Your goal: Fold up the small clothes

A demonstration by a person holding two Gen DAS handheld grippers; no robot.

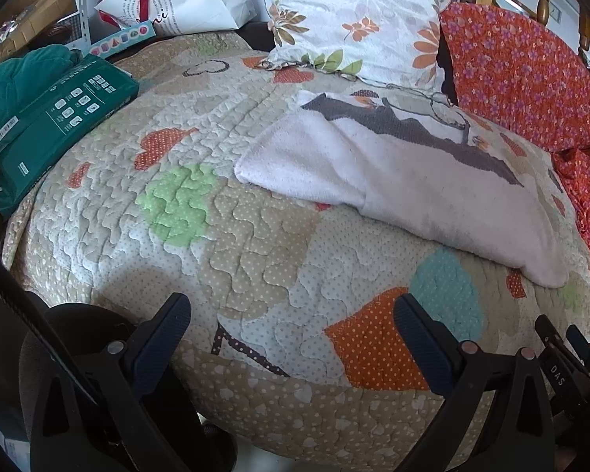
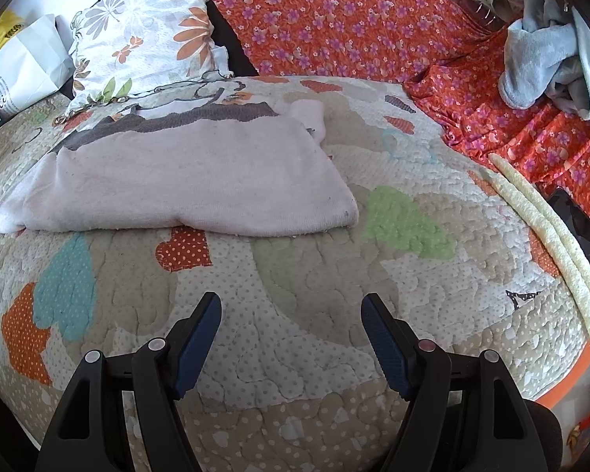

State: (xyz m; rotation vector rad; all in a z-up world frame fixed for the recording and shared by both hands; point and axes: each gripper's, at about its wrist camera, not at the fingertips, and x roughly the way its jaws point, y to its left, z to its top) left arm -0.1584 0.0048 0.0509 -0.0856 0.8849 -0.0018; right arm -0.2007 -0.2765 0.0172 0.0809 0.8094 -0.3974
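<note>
A pale pink folded garment (image 1: pixel 405 181) with a grey band along its far edge lies flat on the patchwork quilt (image 1: pixel 224 212), just in front of the pillows. My left gripper (image 1: pixel 291 310) hovers open over the quilt's near part, well short of the garment and to its left, nothing between its fingers. In the right wrist view the same garment (image 2: pixel 185 181) lies ahead and to the left. My right gripper (image 2: pixel 291 306) stands open above bare quilt (image 2: pixel 314 267), clear of the cloth.
A floral pillow (image 1: pixel 354 19) and an orange flowered cover (image 1: pixel 523 67) back the quilt. A green box (image 1: pixel 55 122) and white paper bag (image 1: pixel 185 0) sit at the left. Grey-blue cloths (image 2: pixel 546 67) pile at the far right, with a cream strip (image 2: pixel 550 244) along the quilt's right edge.
</note>
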